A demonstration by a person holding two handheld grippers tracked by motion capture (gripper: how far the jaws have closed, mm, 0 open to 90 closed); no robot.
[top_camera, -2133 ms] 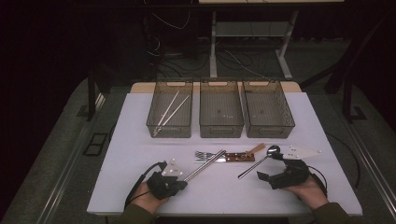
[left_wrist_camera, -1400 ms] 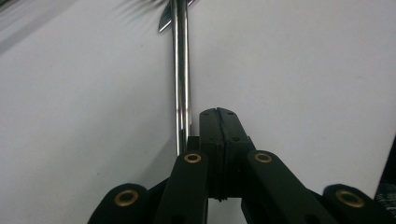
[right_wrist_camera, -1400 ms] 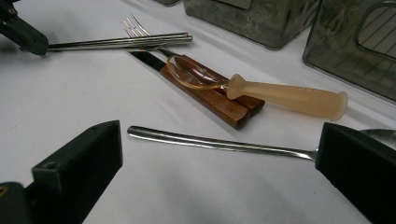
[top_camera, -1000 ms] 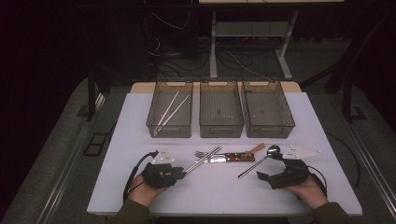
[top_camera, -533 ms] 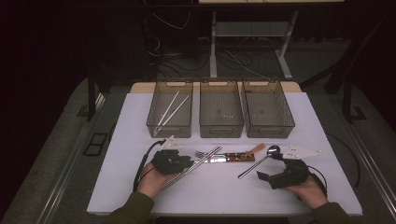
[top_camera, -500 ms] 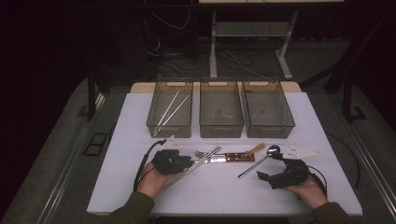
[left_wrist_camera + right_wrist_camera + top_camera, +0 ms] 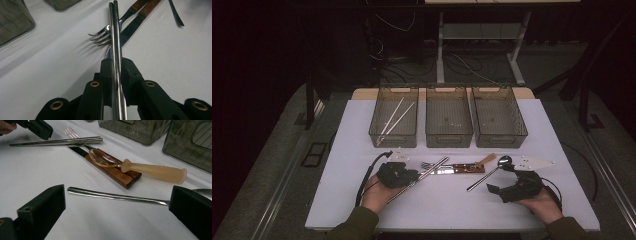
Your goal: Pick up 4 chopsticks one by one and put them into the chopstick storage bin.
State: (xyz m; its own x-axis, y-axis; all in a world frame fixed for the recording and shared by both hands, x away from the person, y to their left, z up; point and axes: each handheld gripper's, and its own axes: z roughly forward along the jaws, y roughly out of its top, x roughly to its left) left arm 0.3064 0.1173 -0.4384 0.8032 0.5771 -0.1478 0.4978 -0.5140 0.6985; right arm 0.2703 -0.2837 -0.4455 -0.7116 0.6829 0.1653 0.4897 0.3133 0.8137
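A pair of steel chopsticks (image 7: 432, 169) lies slantwise on the white table (image 7: 362, 130). My left gripper (image 7: 412, 176) has just been closing its jaws around their lower half. In the left gripper view both pads touch the chopsticks (image 7: 115, 37), which run straight up between them. A fork (image 7: 102, 37) and a wooden-handled knife (image 7: 130, 27) lie just beyond. My right gripper (image 7: 499, 180) stands open at the right, and a steel spoon (image 7: 112, 195) lies flat on the table across the gap between its jaws. An amber plastic spoon (image 7: 150, 171) rests on the wooden handles (image 7: 112, 173).
Three clear bins stand in a row at the back. The left bin (image 7: 377, 120) holds pale chopsticks (image 7: 394, 116); the middle bin (image 7: 449, 137) and right bin (image 7: 499, 140) look bare. A white utensil (image 7: 532, 162) lies beyond my right gripper.
My left hand has slid forward and right along the chopsticks, and its jaws have narrowed onto them. The right hand has stayed put.
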